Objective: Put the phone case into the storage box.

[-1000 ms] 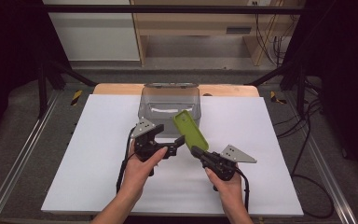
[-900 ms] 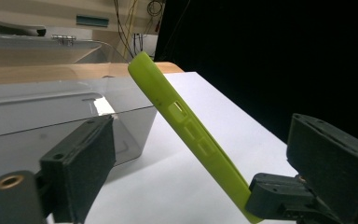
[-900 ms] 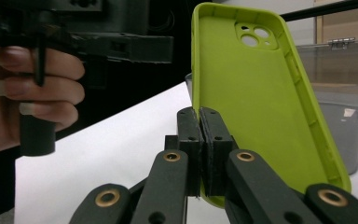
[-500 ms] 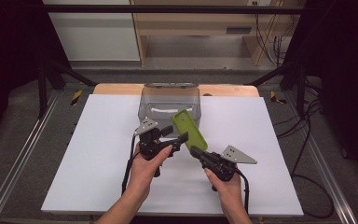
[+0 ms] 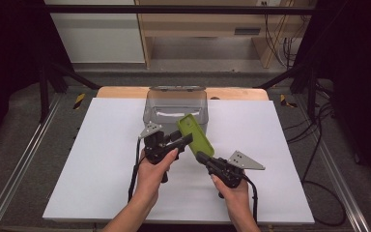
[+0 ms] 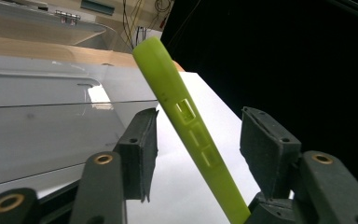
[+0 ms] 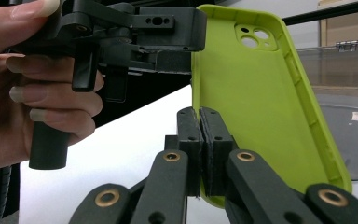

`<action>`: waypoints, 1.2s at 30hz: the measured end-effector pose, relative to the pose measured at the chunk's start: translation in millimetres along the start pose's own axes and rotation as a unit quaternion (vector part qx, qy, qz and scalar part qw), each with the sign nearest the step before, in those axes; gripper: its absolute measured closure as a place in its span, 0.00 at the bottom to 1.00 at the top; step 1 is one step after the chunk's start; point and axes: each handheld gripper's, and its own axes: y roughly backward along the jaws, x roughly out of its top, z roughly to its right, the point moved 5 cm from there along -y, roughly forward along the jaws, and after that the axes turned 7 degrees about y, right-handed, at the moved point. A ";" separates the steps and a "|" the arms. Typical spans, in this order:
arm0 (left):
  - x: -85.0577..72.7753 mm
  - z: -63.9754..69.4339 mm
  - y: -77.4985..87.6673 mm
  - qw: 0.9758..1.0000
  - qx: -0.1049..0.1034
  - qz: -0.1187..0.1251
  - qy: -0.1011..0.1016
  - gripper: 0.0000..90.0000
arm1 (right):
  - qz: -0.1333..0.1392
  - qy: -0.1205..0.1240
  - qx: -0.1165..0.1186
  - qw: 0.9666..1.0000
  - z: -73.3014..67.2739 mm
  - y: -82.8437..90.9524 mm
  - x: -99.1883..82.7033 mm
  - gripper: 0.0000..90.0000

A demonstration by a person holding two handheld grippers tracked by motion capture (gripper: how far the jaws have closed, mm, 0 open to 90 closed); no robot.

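While my right claw (image 7: 199,135) pinches the green phone case's (image 5: 195,134) lower edge, holding it tilted above the table's (image 5: 101,145) middle before the clear box (image 5: 176,104), my left claw (image 6: 196,135) has just been closing around it, pads not yet touching; I should squeeze evenly.

Container (image 5: 176,106) at the far middle of the table (image 5: 101,164), on the sheet (image 5: 280,145). Phone case (image 5: 195,134) raised on edge just before the container, tilted, between the two tools. Left tool (image 5: 183,141) to the left of the case, jaws either side of its edge, not pressing. Right tool (image 5: 200,156) before and right of it, clamped on its near end.
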 end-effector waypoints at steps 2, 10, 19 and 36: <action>0.1 0.2 -0.3 1.000 0.000 0.001 0.001 0.53 | -0.001 0.001 0.000 1.000 0.2 -0.2 -0.2 0.98; 0.5 -0.7 -1.1 1.000 0.006 0.001 0.004 0.60 | -0.003 0.003 0.002 1.000 -0.9 -1.3 -1.0 0.98; 1.6 -2.6 -0.8 1.000 0.008 0.003 0.013 0.67 | -0.007 0.007 0.001 1.000 -2.3 -3.1 -2.2 0.98; -1.4 -4.5 -0.6 0.999 0.002 0.010 0.053 0.78 | -0.017 0.019 -0.002 1.000 -4.9 -5.3 -4.1 0.98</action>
